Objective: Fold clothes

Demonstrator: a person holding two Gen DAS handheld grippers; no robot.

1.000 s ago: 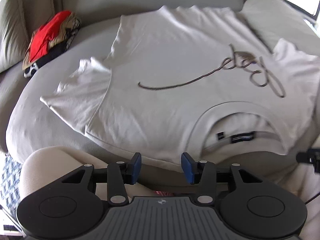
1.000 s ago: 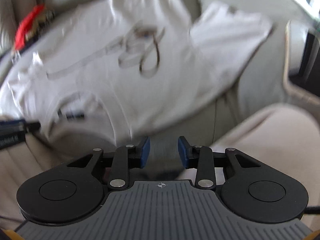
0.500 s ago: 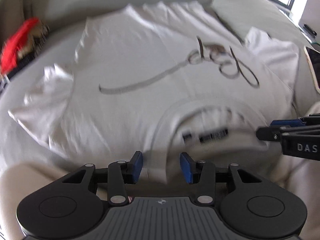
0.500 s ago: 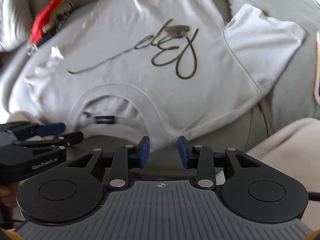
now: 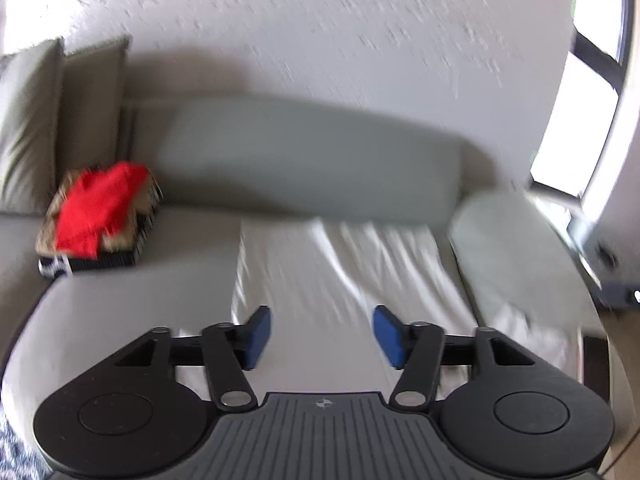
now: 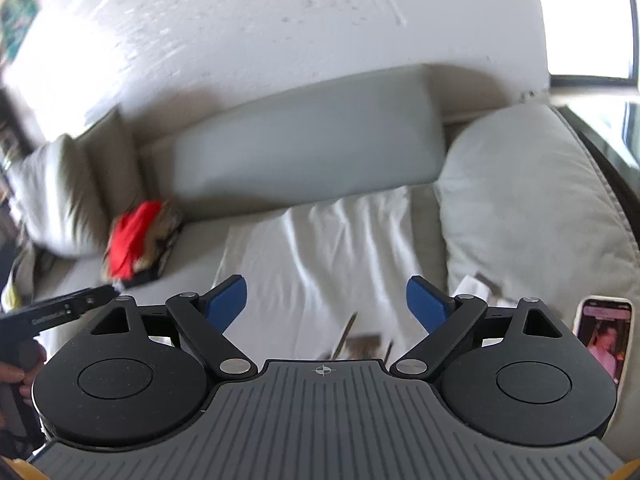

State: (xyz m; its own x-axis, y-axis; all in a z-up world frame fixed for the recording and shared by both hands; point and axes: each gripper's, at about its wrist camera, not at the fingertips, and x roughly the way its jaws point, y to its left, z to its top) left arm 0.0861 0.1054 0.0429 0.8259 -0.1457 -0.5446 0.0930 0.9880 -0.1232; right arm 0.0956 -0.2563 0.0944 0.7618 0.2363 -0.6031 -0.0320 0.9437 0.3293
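The white T-shirt (image 5: 344,276) lies spread beyond both grippers, left (image 5: 322,338) and right (image 6: 326,300); their jaws, just opened, stand apart and hold nothing.

A white T-shirt (image 5: 340,280) lies spread on the sofa seat, its far edge up against the back cushion, rippled with long creases. A dark scribbled print (image 6: 352,340) shows near its near end; motion blur hides finer detail, so its fold state seems uncertain.
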